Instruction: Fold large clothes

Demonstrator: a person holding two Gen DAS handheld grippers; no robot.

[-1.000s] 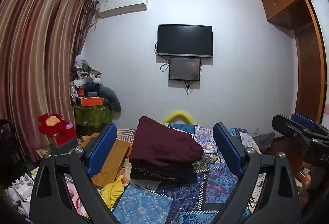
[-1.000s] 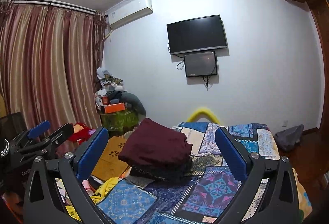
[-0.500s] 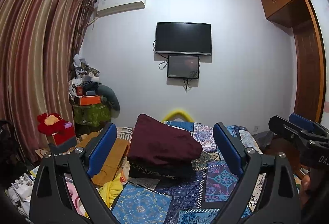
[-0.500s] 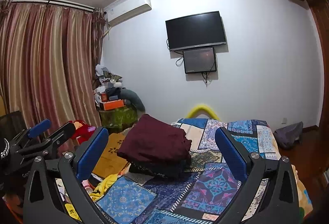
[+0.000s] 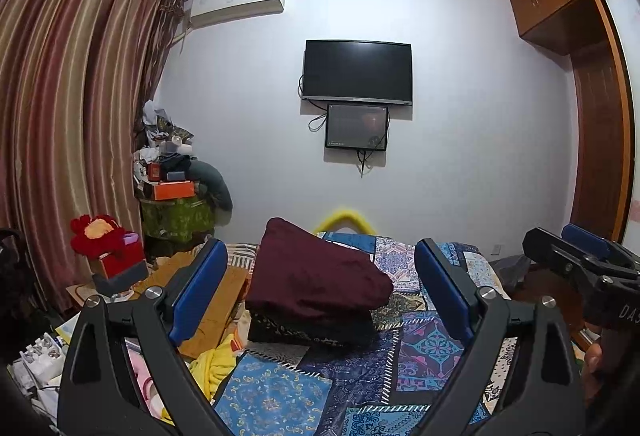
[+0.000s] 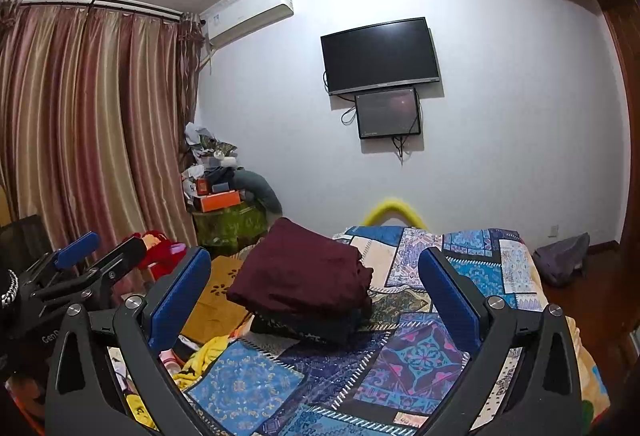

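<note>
A folded maroon garment (image 5: 316,276) lies on top of a folded dark patterned one (image 5: 312,330) on the patchwork bedspread (image 5: 424,348); the stack also shows in the right wrist view (image 6: 300,278). My left gripper (image 5: 320,288) is open and empty, held above the bed short of the stack. My right gripper (image 6: 316,294) is open and empty too, at about the same height. Each gripper shows at the edge of the other's view: the right one (image 5: 580,264), the left one (image 6: 80,268).
A yellow cloth (image 5: 216,360) and a mustard cloth (image 6: 216,300) lie left of the stack. A red plush toy (image 5: 96,236) and a cluttered green stand (image 5: 176,212) are by the curtains. A TV (image 5: 356,72) hangs on the wall; a dark bag (image 6: 560,256) lies on the floor right.
Both cameras have tilted up slightly, so the stack and bed sit a little lower in view. The clothes have not moved and both grippers stay open.
</note>
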